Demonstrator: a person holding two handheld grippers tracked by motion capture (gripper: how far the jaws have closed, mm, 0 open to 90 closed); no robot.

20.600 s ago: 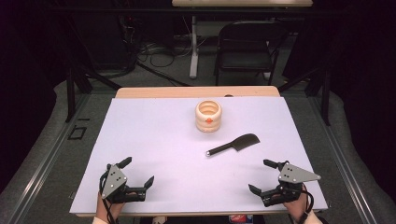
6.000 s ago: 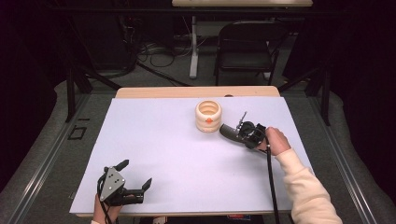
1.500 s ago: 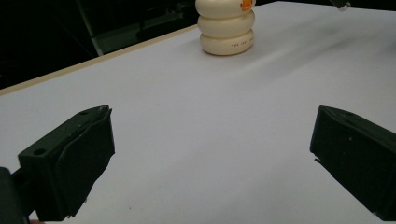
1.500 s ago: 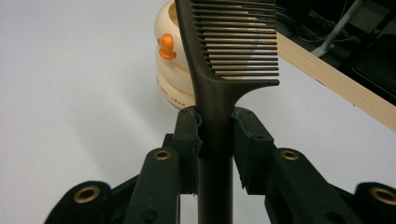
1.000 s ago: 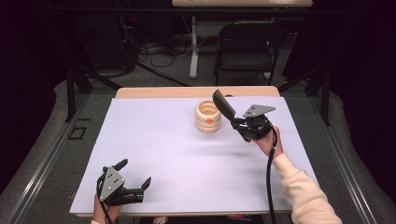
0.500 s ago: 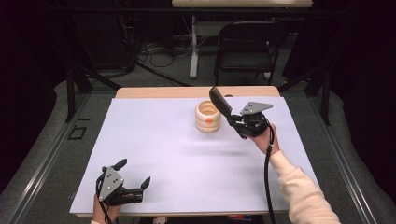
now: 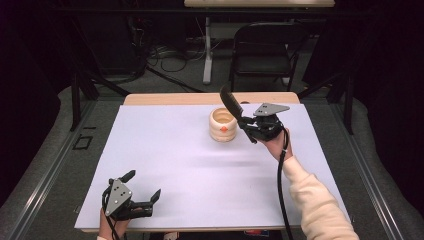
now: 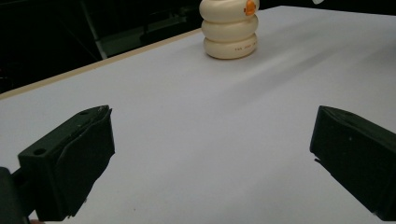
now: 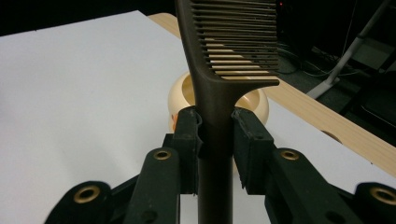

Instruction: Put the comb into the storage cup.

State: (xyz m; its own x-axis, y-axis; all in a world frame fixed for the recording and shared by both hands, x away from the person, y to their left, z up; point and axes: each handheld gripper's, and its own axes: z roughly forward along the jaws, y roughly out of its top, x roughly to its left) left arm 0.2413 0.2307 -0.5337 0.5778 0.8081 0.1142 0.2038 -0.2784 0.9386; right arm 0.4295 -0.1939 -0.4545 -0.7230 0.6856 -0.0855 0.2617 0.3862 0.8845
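Observation:
A dark comb [image 7: 231, 103] [image 9: 219, 60] is held by its handle in my right gripper [image 7: 248, 126] [image 9: 215, 140], whose jaws are shut on it. The toothed end points up and away, above a cream ribbed cup [image 7: 223, 124] [image 9: 254, 103] [image 8: 229, 29] with an orange mark, standing at the far middle of the white table cover [image 7: 165, 145]. The cup is open at the top, and the comb's head hangs over its right rim. My left gripper [image 7: 143, 194] [image 8: 212, 154] rests at the near left edge of the table, open, with nothing between its jaws.
The wooden table edge [image 7: 170, 99] runs along the far side. A folding chair [image 7: 262, 50] and floor cables [image 7: 160, 55] lie beyond it. A cable [image 7: 280, 185] trails from the right gripper along the cream sleeve [image 7: 320, 210].
The right gripper has moved the comb slightly to the left, nearer over the cup. The left gripper has not moved.

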